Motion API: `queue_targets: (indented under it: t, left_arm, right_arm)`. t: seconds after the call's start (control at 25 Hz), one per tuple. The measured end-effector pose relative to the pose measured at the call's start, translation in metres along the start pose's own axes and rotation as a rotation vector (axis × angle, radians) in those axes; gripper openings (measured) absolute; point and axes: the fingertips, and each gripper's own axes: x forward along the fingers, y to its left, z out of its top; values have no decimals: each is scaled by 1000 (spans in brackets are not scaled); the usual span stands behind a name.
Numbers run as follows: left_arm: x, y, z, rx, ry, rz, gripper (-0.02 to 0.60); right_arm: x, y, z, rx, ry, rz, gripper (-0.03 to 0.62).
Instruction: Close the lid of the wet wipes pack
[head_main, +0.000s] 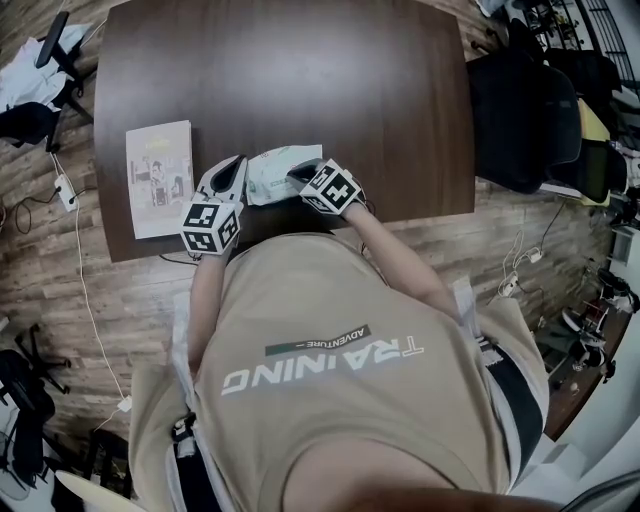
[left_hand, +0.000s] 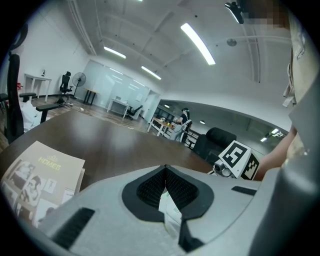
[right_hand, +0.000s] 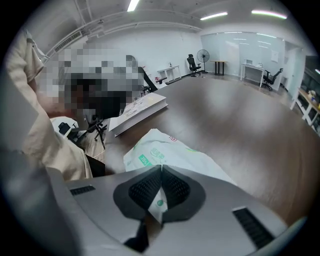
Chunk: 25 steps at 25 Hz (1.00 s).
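The wet wipes pack (head_main: 276, 170) lies on the dark table (head_main: 300, 80), near the edge where the person stands and just right of a booklet (head_main: 158, 178). Both tools meet the pack, one at each end.

The left gripper (left_hand: 165, 167) is clenched. A thin white piece of the pack shows between its pads, so I judge that it pinches the left end of the pack to hold it in place. The right gripper (right_hand: 161, 166) is also clenched tight and points steeply down. A narrow white strip with a green spot sits between its pads, and the rest of the pack spreads beyond the tips. I think this strip is the lid flap, but no view shows the lid plainly, so I cannot say how far it is closed.

To do this step well, the left tool should only hold the pack and not pull, because the soft film wrinkles easily. The right tool should bring the flap down flat over the opening, let it go, and then press with closed tips from the hinge side to the free edge. The push should go straight down, so that the pack does not slide toward the table edge.
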Motion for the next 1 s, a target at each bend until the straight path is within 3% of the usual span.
queue_targets:
  t: [0.36,0.72,0.92,1.0]
  left_arm:
    - [-3,-9,11,35,-12,-5,5]
    - [-9,-11,43,91,-34,3,5]
    - [-10,-10,90,29,-116,-24,5]
    - [-11,-15,116,36,-161,-37,5]
  right_arm:
    - [-19,-6,7,104,-131,38,14]
    - [-83,-27,50,74,-351,-58,14]
    - [-122,-32,95,29,-484,-107,15]
    - [-141,-33,111,5,-531,-132,14]
